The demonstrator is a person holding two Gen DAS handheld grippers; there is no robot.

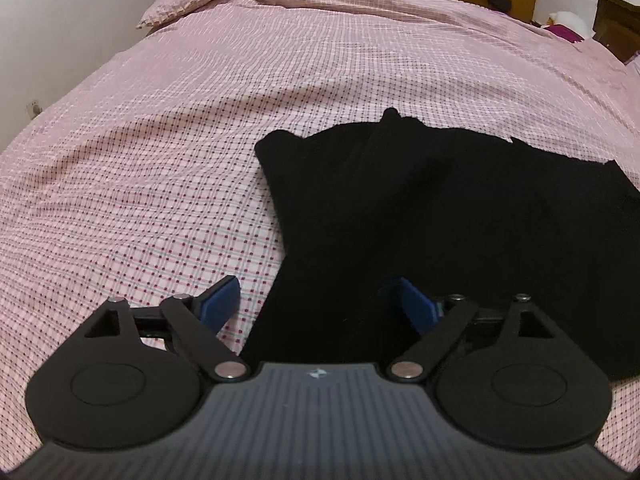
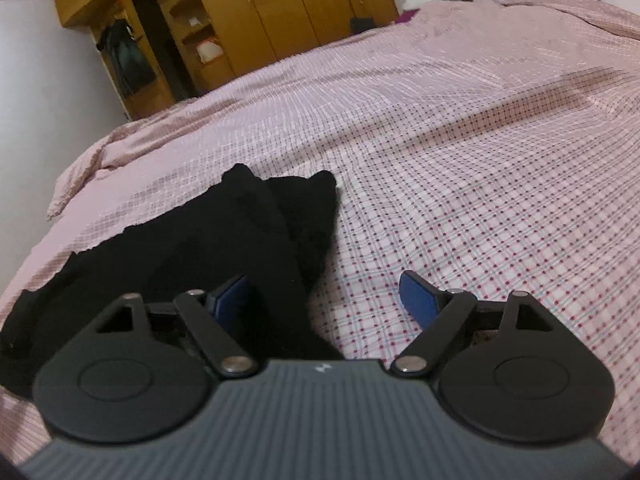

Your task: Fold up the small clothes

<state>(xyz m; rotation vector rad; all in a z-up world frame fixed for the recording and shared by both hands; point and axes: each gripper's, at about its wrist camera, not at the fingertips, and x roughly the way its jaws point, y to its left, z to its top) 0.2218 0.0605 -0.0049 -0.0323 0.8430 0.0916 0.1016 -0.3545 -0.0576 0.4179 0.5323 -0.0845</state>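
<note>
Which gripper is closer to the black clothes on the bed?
Neither clearly; both are at it. The left gripper straddles the left edge of the black clothes, and the right gripper straddles the right edge. Both are open, gripping nothing.

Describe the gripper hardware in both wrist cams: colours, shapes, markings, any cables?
Both look identical. The left gripper and the right gripper each have a dark grey ribbed body with a small white mark at its front edge, two round black discs at the sides, black link arms on silver pivot pins, and blue pads on the fingers. No cables, hands or sleeves are in view.
</note>
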